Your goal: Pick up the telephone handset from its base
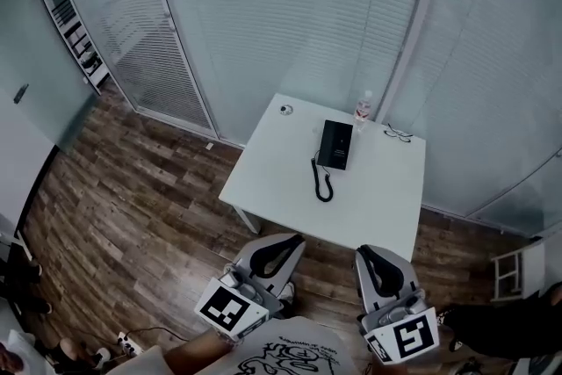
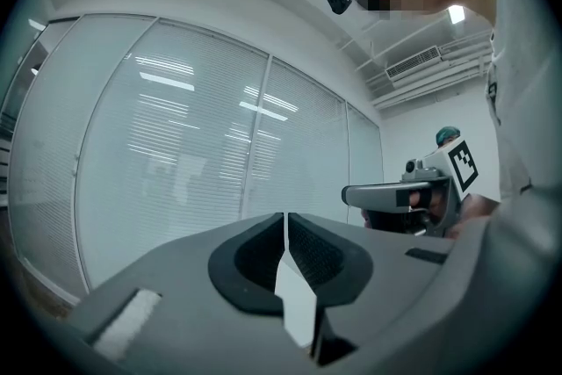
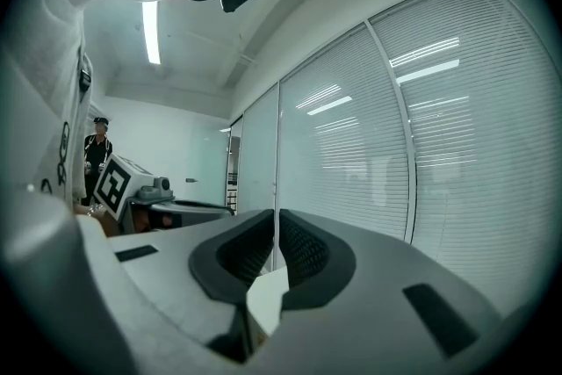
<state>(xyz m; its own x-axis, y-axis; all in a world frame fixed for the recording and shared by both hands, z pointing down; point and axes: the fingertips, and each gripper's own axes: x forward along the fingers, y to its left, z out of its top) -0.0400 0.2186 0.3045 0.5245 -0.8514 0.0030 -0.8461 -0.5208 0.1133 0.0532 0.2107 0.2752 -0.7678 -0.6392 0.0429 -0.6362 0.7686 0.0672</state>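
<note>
A black telephone point(image 1: 335, 145) lies on the white table point(image 1: 378, 198) in the head view. Its handset rests on the base, and the coiled cord point(image 1: 323, 182) trails toward the table's near edge. Both grippers are held level, well short of the table. My left gripper point(image 1: 293, 240) is shut with nothing between its jaws, as the left gripper view point(image 2: 285, 222) also shows. My right gripper point(image 1: 365, 253) is likewise shut and empty, its jaws meeting in the right gripper view point(image 3: 276, 219). Neither gripper view shows the phone.
A water bottle point(image 1: 362, 108), a pair of glasses point(image 1: 397, 133) and a small round object point(image 1: 286, 110) sit at the table's far edge. Glass walls with blinds stand behind it. Wood floor lies around it. A person in dark clothes point(image 1: 505, 325) is at the right.
</note>
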